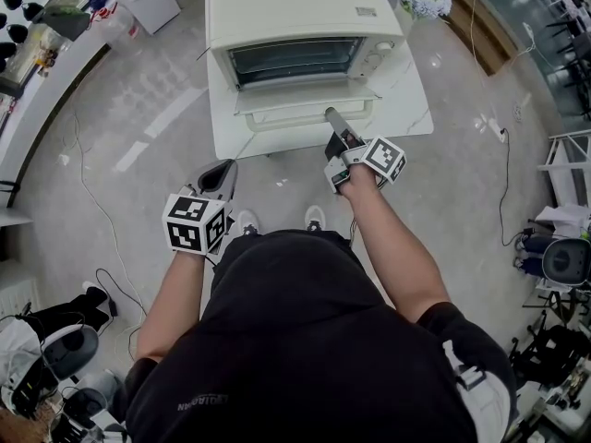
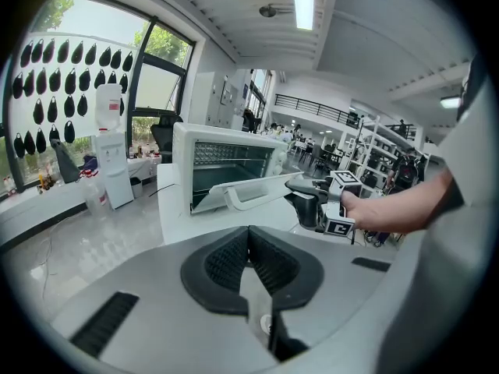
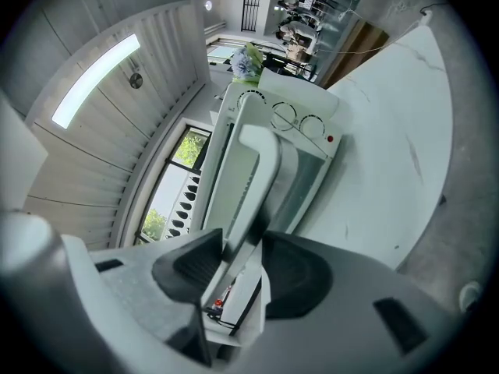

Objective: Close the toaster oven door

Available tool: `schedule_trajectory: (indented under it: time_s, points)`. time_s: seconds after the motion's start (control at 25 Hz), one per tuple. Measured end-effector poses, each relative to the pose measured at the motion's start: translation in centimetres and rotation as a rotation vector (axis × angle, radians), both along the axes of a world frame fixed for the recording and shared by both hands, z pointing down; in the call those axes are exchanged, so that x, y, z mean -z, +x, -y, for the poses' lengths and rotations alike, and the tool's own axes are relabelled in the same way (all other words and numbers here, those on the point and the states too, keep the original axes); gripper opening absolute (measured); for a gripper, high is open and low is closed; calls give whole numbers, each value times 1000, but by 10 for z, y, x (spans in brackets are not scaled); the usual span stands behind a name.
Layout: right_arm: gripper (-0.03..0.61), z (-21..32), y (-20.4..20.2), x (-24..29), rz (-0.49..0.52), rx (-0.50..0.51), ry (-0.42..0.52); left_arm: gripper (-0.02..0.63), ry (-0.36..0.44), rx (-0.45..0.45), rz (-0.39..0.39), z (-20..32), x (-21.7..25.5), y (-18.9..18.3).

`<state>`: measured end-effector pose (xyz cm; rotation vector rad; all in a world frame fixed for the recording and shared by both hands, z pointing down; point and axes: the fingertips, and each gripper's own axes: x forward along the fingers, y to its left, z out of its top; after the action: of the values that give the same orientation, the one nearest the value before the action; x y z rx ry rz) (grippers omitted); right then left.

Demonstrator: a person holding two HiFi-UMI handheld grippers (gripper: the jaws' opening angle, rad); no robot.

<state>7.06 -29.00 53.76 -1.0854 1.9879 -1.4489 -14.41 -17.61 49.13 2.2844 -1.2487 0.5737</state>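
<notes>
Left gripper (image 1: 219, 179) hangs near the body, jaws pressed together, empty. Right gripper (image 1: 331, 116) is the closer one, jaws nipping the handle (image 3: 261, 158) near its right end. Door (image 1: 305, 98) sits half-open, long axis left-right, hinged at the toaster oven (image 1: 291, 7) beyond. Closing probably means lifting up and away.

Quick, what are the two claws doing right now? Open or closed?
Left claw: closed, holding nothing.
Right claw: closed on the toaster oven door handle.
</notes>
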Motion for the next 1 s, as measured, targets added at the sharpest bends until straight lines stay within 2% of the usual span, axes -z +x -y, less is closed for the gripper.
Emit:
schedule_trajectory:
  time_s: [1.0]
  points:
    - [160, 30, -4, 32, -17, 3, 52, 3, 13, 3, -5, 14, 4, -5]
